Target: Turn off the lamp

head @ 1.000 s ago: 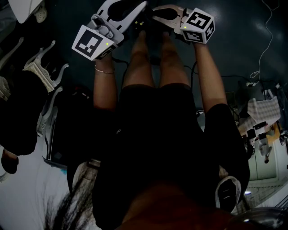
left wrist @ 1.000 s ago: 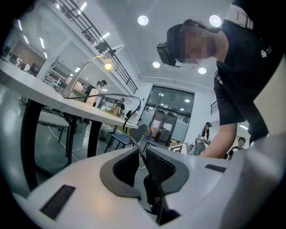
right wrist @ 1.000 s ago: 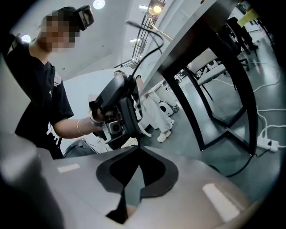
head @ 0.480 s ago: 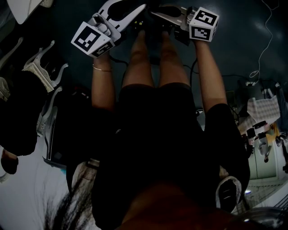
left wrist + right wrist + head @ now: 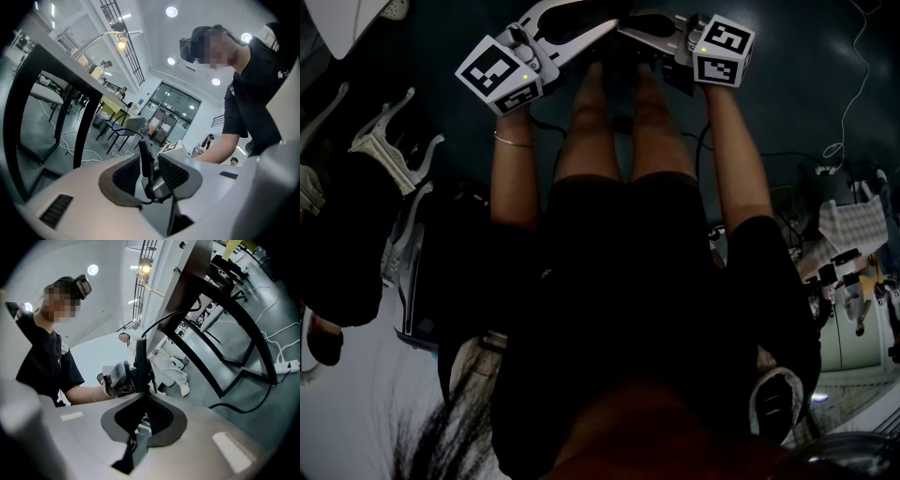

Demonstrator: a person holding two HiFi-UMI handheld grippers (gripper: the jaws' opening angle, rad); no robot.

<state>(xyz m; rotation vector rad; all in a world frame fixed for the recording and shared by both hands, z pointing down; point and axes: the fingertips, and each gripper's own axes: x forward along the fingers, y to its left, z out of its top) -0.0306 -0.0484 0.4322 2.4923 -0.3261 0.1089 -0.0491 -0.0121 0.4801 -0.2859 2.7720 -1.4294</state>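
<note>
We hold our left claw (image 5: 143, 150) and right claw (image 5: 140, 350) pinched narrow, nothing between their tips. The lit lamp (image 5: 122, 43) shines high above both

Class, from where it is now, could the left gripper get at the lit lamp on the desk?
Probably not. The left gripper is low, below the desk top, with a black cord between its jaws. The lamp stands above, well away.

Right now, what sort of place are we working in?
Probably an open-plan office or lab: long black-framed desks, round recessed ceiling lights, and a tall glass-panelled doorway at the far end.
</note>
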